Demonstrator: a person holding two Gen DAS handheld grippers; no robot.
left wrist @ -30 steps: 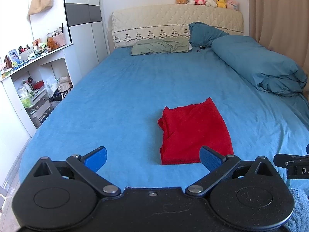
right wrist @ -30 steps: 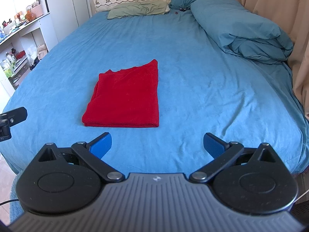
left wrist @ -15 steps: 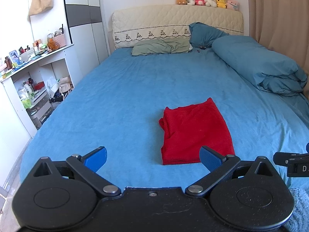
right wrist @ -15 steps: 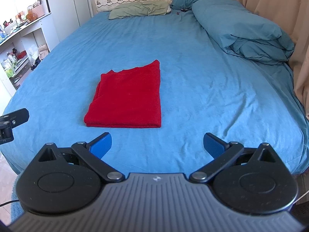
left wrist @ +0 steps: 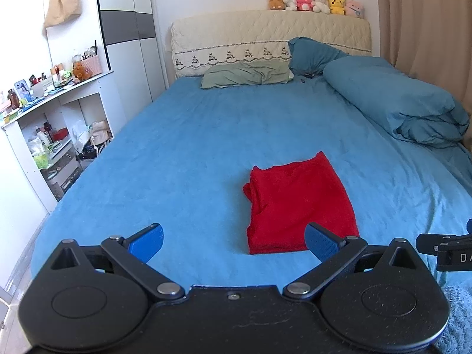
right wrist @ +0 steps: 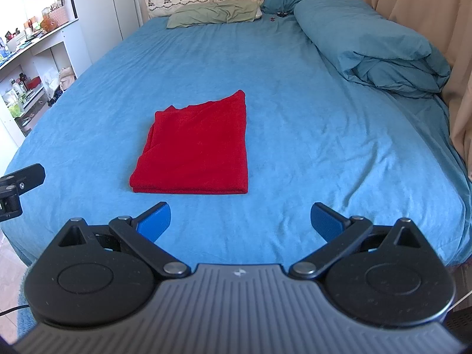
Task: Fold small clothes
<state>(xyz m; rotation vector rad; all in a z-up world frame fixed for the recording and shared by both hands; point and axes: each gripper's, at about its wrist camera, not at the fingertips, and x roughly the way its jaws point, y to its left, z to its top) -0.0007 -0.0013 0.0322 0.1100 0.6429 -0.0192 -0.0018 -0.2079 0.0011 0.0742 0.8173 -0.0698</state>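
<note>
Since the red terry-cloth garment already lies folded into a flat rectangle near the foot of the blue-sheeted bed, left claw and right claw hover short of it, both released, holding nothing.

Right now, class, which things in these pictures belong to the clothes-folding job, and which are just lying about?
Belongs to the job:
folded red fabric garment
left gripper, open
right gripper, open
blue bed sheet it lies on

Just lying about:
rolled teal duvet
sage green pillow
row of plush toys
beige handbag
cluttered white shelf
</note>
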